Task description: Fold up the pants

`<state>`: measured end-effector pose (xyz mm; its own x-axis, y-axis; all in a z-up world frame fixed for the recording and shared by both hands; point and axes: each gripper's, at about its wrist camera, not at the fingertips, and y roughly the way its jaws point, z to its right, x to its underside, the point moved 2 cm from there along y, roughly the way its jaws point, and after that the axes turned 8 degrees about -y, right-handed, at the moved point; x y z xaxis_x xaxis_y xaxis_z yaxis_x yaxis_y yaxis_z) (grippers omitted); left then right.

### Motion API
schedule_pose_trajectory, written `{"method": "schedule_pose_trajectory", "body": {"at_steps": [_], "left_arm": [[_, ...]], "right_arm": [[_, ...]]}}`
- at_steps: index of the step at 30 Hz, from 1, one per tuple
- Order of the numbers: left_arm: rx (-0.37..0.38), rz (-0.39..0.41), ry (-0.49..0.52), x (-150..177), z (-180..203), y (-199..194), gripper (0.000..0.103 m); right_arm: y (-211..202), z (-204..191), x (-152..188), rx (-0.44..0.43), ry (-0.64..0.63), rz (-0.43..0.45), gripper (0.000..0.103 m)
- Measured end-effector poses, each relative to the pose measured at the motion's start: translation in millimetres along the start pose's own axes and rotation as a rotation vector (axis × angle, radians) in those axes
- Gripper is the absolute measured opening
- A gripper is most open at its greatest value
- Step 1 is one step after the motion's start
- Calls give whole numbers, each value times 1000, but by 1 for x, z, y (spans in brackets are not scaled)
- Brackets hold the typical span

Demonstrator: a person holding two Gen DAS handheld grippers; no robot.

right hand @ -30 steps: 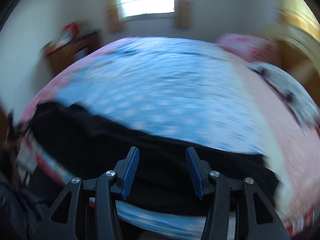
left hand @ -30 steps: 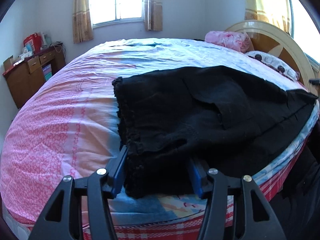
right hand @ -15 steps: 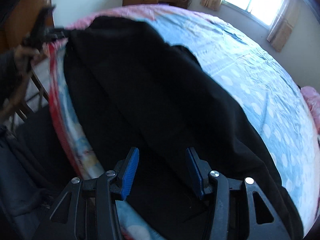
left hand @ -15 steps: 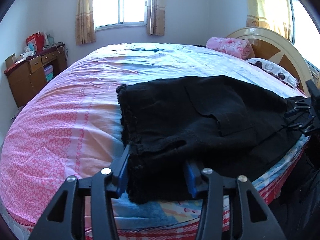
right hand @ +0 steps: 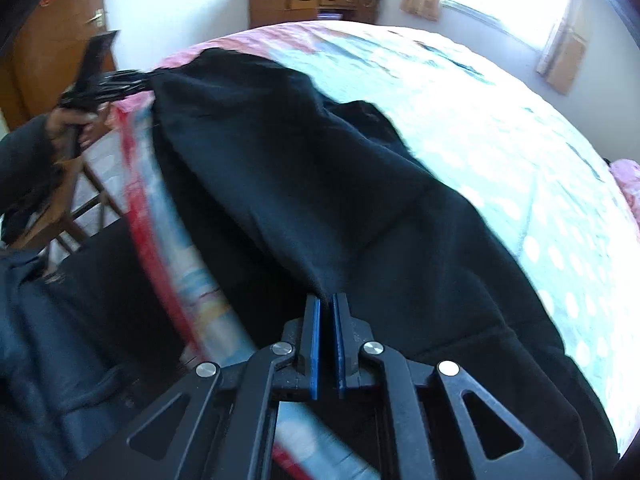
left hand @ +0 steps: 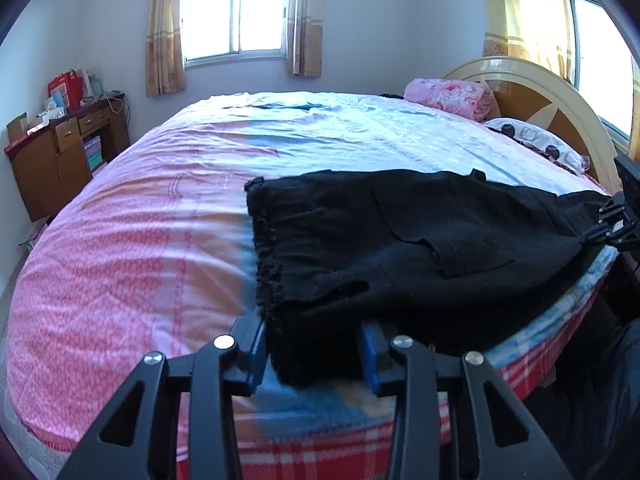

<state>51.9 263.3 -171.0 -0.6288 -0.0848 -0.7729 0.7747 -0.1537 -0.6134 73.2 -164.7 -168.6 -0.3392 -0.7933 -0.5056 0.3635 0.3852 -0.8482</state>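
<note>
Pants [left hand: 420, 248]: black, lying across the near right part of the bed [left hand: 132, 248], waistband end toward the left, rest running right along the near mattress edge.

Left gripper [left hand: 316, 354]: blue pads sit either side of the gathered waistband corner, which fills the gap between them. Cloth hides the tips, so I can't tell whether they clamp it or just straddle it.

Right gripper [right hand: 325, 304]: pads pressed nearly together, pinching a fold of the black fabric at the tips. Cloth rises in a ridge from the pinch.

Edges / room:
- Near hem hangs just over the red-checked mattress side in the left wrist view.
- Open bedspread to the left and far side of the pants.
- Headboard [left hand: 536, 96], pink rolled blanket [left hand: 450, 98] and spotted pillow [left hand: 536, 142] sit far right, well apart from the pants.
- Wooden dresser [left hand: 60, 156] against the far left wall, off the bed.

View differences:
- Left wrist view shows the right gripper only as a black linkage at the right edge, touching the fabric's far end.
- Right wrist view [right hand: 280, 184] shows the pants' full length, with the left gripper [right hand: 132, 78] and the hand [right hand: 70, 122] holding it at the far end. It also shows a brown door [right hand: 52, 52] on the left. This view is motion-blurred.
</note>
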Motion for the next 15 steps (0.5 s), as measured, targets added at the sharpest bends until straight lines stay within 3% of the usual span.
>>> {"method": "schedule_pose_trajectory", "body": {"at_steps": [8,12,15], "left_arm": [[-34,-70,-3,24,0,21,44],[-117,-59,41,25,0,19,71],[-169,-70,43,28,-8,16,80]], "right_arm": [[40,-8,17,0,-31,-97,6],[40,-11,13,-11,-56,-105,7],[35,-10,15,-8,-67,-104,8]]}}
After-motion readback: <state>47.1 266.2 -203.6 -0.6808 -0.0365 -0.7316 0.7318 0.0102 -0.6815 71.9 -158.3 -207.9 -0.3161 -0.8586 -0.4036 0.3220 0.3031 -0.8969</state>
